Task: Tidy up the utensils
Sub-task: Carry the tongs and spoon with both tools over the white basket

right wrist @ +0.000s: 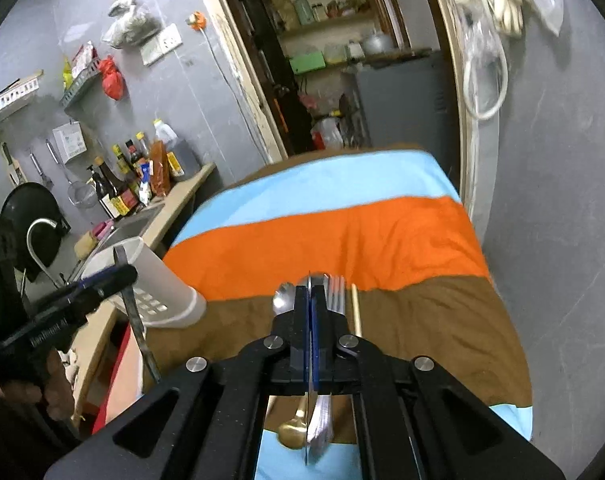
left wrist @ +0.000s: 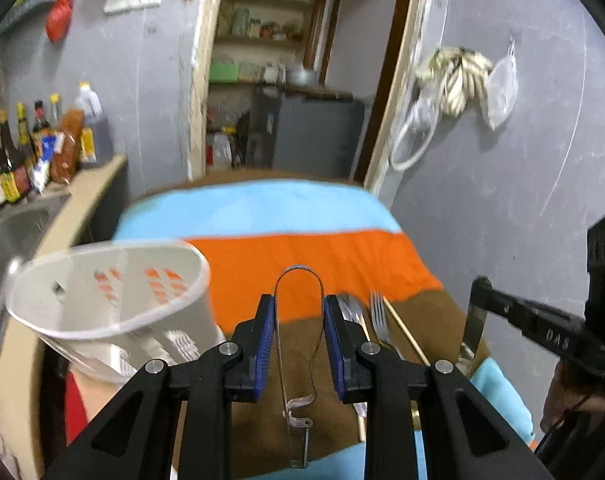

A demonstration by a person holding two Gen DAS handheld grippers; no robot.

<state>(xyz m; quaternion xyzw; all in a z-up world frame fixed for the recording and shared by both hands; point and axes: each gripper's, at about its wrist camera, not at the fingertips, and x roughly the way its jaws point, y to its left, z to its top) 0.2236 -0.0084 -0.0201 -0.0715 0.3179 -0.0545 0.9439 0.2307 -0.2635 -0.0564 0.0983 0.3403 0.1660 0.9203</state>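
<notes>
My left gripper (left wrist: 298, 316) is shut on steel tongs (left wrist: 298, 280), its blue pads squeezing both arms, held above the striped cloth beside the white perforated utensil holder (left wrist: 114, 296). On the cloth to its right lie spoons (left wrist: 352, 308), a fork (left wrist: 378, 314) and a chopstick (left wrist: 406, 328). My right gripper (right wrist: 313, 294) is shut on a thin steel blade, seemingly a knife (right wrist: 309, 432), lifted just over a spoon (right wrist: 281, 300), fork (right wrist: 336, 292) and chopstick (right wrist: 356, 312). The holder (right wrist: 158, 288) stands at the table's left edge, behind the left gripper with the tongs (right wrist: 136, 316).
The table carries a blue, orange and brown cloth (right wrist: 342, 236). A counter with sauce bottles (right wrist: 134, 184) and a sink (right wrist: 130, 228) runs along the left. An open doorway (right wrist: 342, 60) is behind the table, a grey wall with hanging bags (left wrist: 462, 76) on the right.
</notes>
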